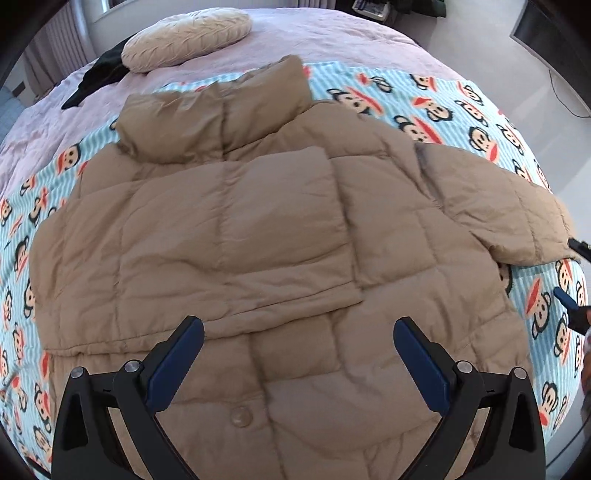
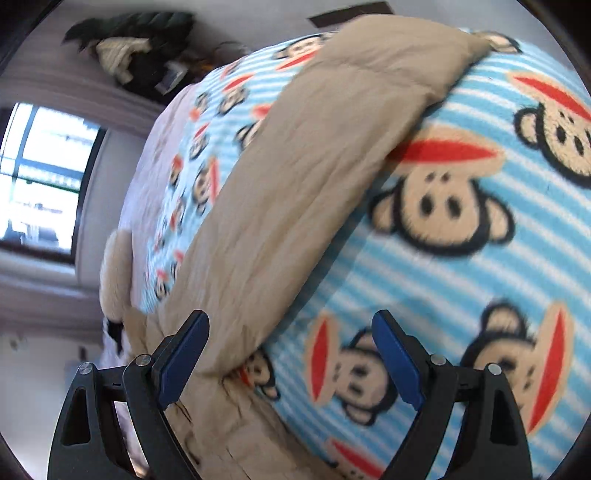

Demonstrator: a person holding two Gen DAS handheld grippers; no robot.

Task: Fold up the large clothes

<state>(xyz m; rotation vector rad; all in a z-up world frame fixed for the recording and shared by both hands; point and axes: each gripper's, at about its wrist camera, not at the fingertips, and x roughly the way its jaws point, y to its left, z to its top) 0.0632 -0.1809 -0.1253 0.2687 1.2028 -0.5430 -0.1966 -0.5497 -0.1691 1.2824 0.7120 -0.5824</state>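
While my left gripper (image 1: 298, 334) hangs over the lower half of the tan puffer jacket (image 1: 258, 236), its fingers (image 1: 181, 358) stand wide apart with nothing between them. The jacket lies spread on the monkey-print blanket (image 1: 443, 110) on the bed (image 1: 332, 33), collar toward the round pillow (image 1: 186, 38), one sleeve folded across its middle and the other sleeve (image 1: 506, 206) stretched out to the side. My right gripper (image 2: 291, 338) points at that outstretched sleeve (image 2: 295, 184) from its end; its fingers (image 2: 397, 363) are also apart, clamped on nothing, one over the sleeve's edge and the other over bare blanket (image 2: 461, 258). A dark garment (image 1: 94, 81) lies beside the pillow.
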